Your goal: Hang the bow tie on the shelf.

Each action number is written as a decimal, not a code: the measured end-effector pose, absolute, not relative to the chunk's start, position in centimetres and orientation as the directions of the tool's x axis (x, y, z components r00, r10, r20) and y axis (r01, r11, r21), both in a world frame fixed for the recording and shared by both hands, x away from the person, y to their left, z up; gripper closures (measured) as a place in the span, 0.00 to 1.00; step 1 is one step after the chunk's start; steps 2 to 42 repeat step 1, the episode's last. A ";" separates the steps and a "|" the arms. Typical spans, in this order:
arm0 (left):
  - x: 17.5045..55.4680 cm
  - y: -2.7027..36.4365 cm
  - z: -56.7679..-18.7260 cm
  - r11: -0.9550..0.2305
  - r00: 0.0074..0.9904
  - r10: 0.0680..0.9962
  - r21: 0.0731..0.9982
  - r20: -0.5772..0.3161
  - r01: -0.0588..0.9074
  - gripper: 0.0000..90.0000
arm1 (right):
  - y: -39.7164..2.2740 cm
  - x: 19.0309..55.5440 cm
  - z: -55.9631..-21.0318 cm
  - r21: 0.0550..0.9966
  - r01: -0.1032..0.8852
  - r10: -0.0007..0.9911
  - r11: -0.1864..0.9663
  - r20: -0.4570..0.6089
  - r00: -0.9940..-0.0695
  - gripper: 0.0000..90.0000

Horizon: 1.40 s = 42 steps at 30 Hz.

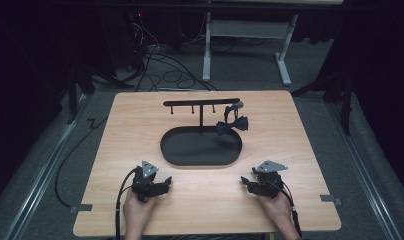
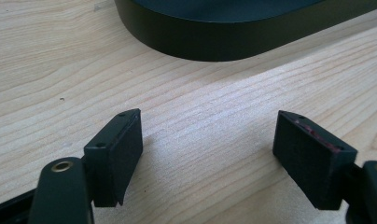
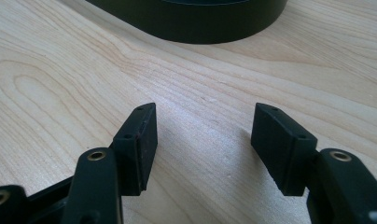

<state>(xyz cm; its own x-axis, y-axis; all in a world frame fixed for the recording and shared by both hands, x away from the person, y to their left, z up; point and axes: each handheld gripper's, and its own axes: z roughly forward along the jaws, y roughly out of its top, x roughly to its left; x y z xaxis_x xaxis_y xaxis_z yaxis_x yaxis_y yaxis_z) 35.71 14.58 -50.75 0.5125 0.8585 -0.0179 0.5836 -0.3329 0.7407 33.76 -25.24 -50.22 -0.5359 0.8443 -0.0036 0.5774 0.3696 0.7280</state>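
Nearest the high camera, the person's hands are resting the left gripper [image 1: 162, 182] and right gripper [image 1: 246, 182] on the table [image 1: 140, 115], each lying with jaws spread wide and nothing between them, both facing the tray [image 1: 190, 157] as if poised for a reach. The bow tie [image 1: 232, 124] is hanging from the right end of the rack [image 1: 201, 102] above the tray, well apart from both grippers, probably so that it is staying uncreased.
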 end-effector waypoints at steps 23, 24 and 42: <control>35.7 14.6 -50.7 -0.333 0.512 0.859 0.741 -0.018 0.584 0.27 | -25.3 33.8 -50.2 0.729 0.577 0.844 0.369 -0.004 -0.536 0.48; 35.7 14.6 -50.7 -0.333 0.512 0.859 0.741 -0.018 0.584 0.27 | -25.3 33.8 -50.2 0.729 0.577 0.844 0.369 -0.004 -0.536 0.48; 35.7 14.6 -50.7 -0.333 0.512 0.859 0.741 -0.018 0.584 0.27 | -25.3 33.8 -50.2 0.729 0.577 0.844 0.369 -0.004 -0.536 0.48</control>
